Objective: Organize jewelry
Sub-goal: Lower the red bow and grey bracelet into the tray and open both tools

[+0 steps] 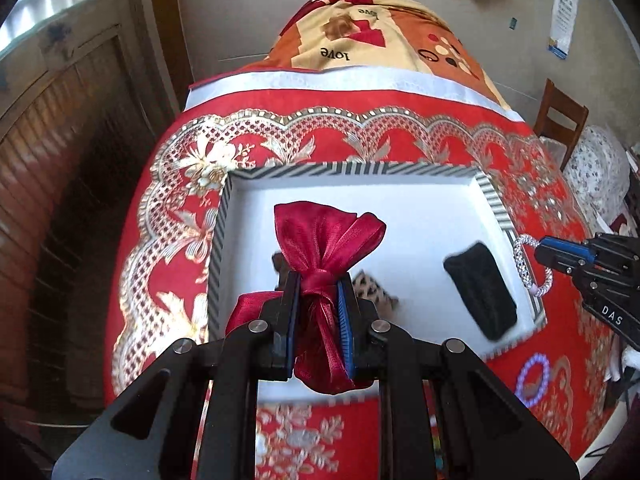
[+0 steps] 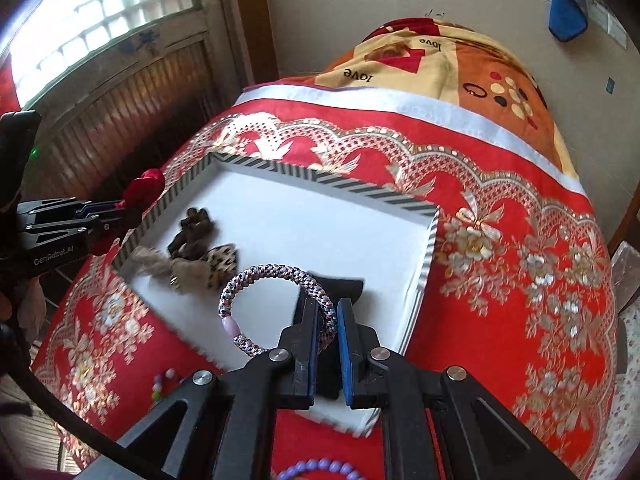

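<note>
My left gripper (image 1: 318, 284) is shut on the tied neck of a dark red organza pouch (image 1: 324, 240) and holds it above the white tray (image 1: 360, 188) with a striped rim. My right gripper (image 2: 327, 308) is shut on a braided grey-pink bracelet (image 2: 256, 276) with a pink bead, held over the tray's near edge; the bracelet also shows in the left wrist view (image 1: 524, 264). In the tray (image 2: 320, 220) lie a black cloth piece (image 1: 480, 296), a brown hair tie (image 2: 194, 232) and a leopard-print bow (image 2: 200, 268).
A purple bead bracelet (image 1: 532, 380) lies on the red patterned tablecloth (image 1: 180, 240) near the tray. Coloured beads (image 2: 162, 384) lie at the cloth's near edge. A folded blanket (image 1: 372, 40) sits behind the table. A wooden chair (image 1: 560, 120) stands at the right.
</note>
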Motion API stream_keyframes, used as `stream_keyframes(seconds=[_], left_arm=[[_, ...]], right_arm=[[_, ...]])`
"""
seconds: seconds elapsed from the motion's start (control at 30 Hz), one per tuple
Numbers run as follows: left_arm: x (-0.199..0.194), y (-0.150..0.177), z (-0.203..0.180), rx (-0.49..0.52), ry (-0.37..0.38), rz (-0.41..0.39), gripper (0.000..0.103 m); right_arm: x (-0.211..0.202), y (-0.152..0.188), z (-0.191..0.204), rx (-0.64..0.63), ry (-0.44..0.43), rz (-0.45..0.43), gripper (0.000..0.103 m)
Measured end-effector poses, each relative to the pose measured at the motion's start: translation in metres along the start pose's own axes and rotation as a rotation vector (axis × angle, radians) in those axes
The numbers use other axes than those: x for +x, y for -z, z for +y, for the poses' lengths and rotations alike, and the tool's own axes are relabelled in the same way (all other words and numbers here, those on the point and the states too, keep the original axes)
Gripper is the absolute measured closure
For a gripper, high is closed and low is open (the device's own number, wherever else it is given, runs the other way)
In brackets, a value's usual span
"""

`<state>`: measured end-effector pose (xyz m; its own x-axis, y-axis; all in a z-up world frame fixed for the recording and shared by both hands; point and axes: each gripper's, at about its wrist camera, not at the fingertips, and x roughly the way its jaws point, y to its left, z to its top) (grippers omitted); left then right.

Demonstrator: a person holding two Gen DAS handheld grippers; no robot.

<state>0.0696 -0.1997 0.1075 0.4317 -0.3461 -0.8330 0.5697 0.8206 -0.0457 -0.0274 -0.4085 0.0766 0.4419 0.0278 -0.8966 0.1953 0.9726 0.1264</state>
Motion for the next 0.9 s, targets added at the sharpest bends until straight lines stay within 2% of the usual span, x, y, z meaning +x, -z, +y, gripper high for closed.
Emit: stream_keyframes(seconds=[0.43, 0.8, 0.83, 0.9], left_arm=[[0.071, -0.042, 0.002, -0.111, 0.000, 0.082, 0.087], [0.112, -0.048, 0.008, -0.161, -0.037, 0.135, 0.086], [0.113, -0.048, 0.009, -0.163, -0.034, 0.133, 0.086], [0.113, -0.048, 0.010, -0.164, -0.024, 0.119, 0.078]], right_arm=[[0.082, -0.043, -0.035, 0.032, 0.030, 0.079, 0.094], [0.132, -0.051, -0.052, 0.044, 0.065, 0.147, 0.094], [0.133, -0.052, -0.052, 0.047, 0.064, 0.147, 0.094], [0.133, -0.052, -0.052, 0.047, 0.066, 0.143, 0.094]])
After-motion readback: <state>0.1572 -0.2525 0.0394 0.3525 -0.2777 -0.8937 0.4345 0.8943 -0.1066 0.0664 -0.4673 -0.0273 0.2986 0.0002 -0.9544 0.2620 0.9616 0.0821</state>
